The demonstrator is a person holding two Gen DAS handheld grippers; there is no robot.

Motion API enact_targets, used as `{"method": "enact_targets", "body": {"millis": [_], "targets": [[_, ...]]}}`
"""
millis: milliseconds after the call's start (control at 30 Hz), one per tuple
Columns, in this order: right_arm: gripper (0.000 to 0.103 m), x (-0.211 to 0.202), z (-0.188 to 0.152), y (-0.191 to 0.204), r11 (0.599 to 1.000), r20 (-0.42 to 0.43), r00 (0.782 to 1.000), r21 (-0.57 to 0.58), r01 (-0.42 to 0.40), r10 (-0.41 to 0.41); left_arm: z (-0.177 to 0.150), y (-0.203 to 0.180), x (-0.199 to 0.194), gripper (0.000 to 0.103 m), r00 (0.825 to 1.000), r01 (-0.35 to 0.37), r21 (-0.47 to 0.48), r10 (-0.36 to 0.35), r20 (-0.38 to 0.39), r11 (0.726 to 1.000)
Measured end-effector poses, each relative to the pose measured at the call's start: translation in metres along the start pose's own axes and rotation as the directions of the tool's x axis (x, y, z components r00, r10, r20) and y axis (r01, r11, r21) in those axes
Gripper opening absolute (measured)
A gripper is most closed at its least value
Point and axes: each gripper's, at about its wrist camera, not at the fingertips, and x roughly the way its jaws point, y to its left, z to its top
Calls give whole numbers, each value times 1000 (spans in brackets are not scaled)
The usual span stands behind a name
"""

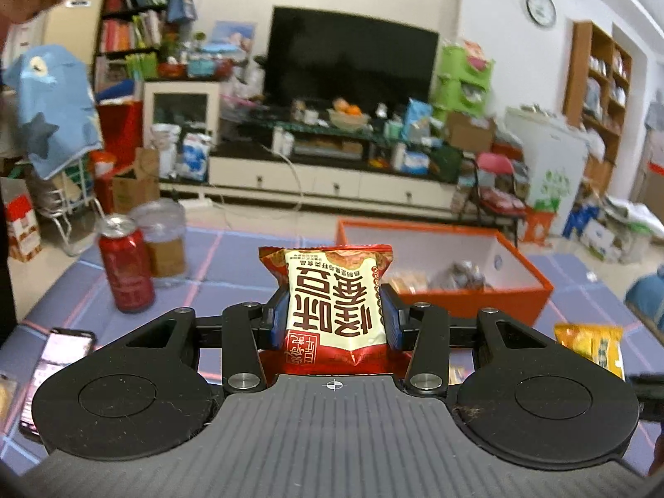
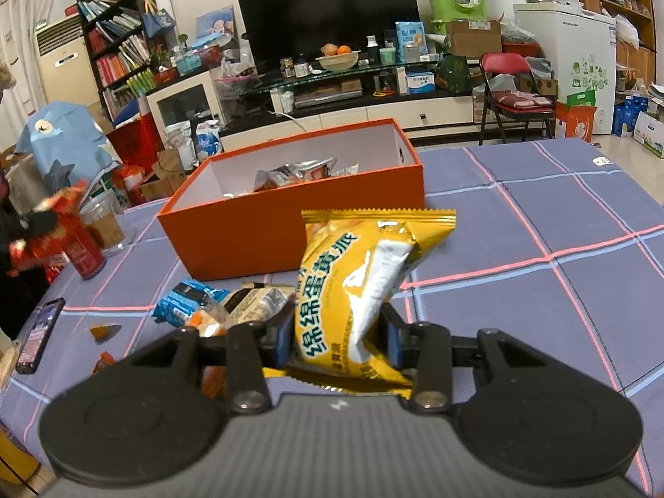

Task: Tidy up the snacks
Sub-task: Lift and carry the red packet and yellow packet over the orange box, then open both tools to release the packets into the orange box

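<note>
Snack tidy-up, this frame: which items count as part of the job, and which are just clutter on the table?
Job: red snack packet in left gripper; yellow snack packet in right gripper; orange box; loose snacks.

Clutter: red can, plastic cup, phone.

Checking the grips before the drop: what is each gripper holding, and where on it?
The left gripper pinches a red snack packet across its middle. The right gripper clamps a yellow snack packet around its lower half.
</note>
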Motion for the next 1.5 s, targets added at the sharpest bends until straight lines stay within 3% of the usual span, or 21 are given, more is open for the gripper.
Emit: {"method": "enact_targets", "body": {"millis": [267, 433, 567, 733, 900, 1167, 1500], "targets": [[43, -10, 9, 0, 1000, 28, 999, 9, -17, 17, 29, 16, -36, 11, 995, -9, -18, 11, 104, 1000], [43, -19, 32, 2, 1000, 77, 997, -4, -31, 31, 41, 7, -33, 11, 994, 4, -4, -4, 110, 1000], [43, -15, 65, 1, 1000, 134, 991, -13, -28, 30, 52, -9, -8, 11, 995, 49, -8, -48, 90, 999], [43, 14, 116, -1, 999, 189, 981, 5, -47, 45, 67, -38, 44, 11, 995, 56, 40, -59, 76, 998], [43, 56, 143, 6, 998, 183, 982, -16, -53, 55, 72, -63, 103, 11, 997, 56, 65, -59, 43, 996], [42, 104, 146, 5, 999, 133, 991, -41, 4, 1, 61, -83, 167, 11, 999, 13, 86, -11, -33, 996], [43, 120, 142, -1, 1000, 82, 997, -6, -5, 5, 54, -84, 184, 11, 998, -2, 69, 6, -57, 998]]}}
